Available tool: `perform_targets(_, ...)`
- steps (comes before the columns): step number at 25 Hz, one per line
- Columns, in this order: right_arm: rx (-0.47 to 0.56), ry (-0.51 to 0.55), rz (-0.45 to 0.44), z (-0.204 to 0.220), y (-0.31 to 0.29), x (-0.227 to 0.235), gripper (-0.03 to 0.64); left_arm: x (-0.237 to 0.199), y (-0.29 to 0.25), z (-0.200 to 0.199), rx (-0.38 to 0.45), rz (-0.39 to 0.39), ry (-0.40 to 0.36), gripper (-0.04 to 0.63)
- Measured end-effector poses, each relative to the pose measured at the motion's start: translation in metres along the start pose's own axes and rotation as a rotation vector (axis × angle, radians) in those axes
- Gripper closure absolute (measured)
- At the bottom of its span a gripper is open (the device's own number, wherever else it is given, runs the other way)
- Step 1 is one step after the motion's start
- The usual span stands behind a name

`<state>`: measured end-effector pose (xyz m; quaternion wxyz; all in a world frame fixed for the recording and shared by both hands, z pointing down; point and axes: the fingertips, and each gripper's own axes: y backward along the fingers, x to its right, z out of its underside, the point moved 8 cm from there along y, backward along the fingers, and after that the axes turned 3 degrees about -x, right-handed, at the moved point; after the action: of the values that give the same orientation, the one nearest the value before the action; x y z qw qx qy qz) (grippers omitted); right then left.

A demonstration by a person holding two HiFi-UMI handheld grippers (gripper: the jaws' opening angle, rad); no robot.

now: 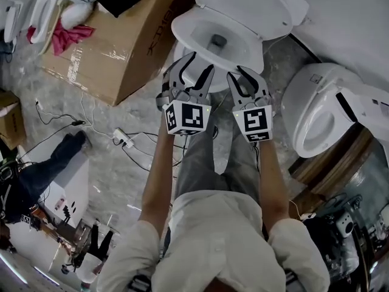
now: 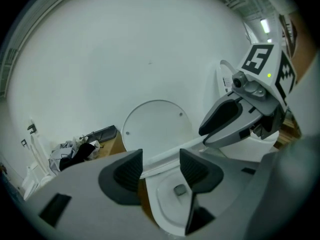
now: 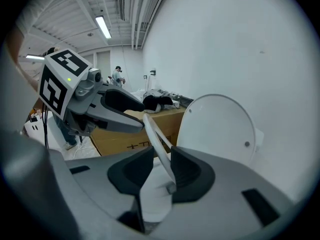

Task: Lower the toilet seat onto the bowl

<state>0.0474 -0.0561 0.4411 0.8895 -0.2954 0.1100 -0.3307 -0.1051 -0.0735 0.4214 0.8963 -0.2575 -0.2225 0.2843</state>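
The white toilet stands at the top of the head view with its lid (image 1: pixel 255 2) raised above the bowl (image 1: pixel 206 32). The seat (image 3: pixel 155 134) shows as a thin white rim, edge-on, running between my two grippers. My right gripper (image 3: pixel 162 166) is open with that rim between its pads, a gap showing on the left side. My left gripper (image 2: pixel 161 166) stands wide open, and the seat (image 2: pixel 165 159) crosses just beyond its jaws. In the head view the left gripper (image 1: pixel 203 61) and right gripper (image 1: pixel 237 72) sit side by side at the bowl's front edge.
A large cardboard box (image 1: pixel 115 41) lies left of the toilet, with a red cloth (image 1: pixel 67 36) by it. A second white toilet (image 1: pixel 322 114) stands close on the right. A power strip (image 1: pixel 121 139) and cables lie on the floor. A person's legs (image 1: pixel 48 163) show at the left.
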Motion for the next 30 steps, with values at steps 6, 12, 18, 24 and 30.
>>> perform_targets(6, -0.006, -0.002, 0.016, 0.012, 0.000, -0.018, 0.500, 0.004, 0.007, 0.018, 0.002, 0.034, -0.016, 0.348)
perform_targets(12, -0.013, 0.000, 0.021, 0.024, -0.002, -0.035, 0.497, 0.009, 0.014, 0.038, 0.000, 0.057, -0.006, 0.348)
perform_targets(18, -0.048, 0.005, 0.017, 0.040, -0.005, -0.051, 0.495, 0.014, 0.019, 0.058, -0.012, 0.077, 0.009, 0.348)
perform_targets(24, -0.065, 0.022, 0.011, 0.053, -0.008, -0.064, 0.495, 0.021, 0.023, 0.077, -0.014, 0.084, 0.047, 0.353)
perform_targets(30, -0.089, 0.029, -0.010, 0.068, -0.010, -0.075, 0.486, 0.029, 0.027, 0.096, -0.035, 0.094, 0.065, 0.353)
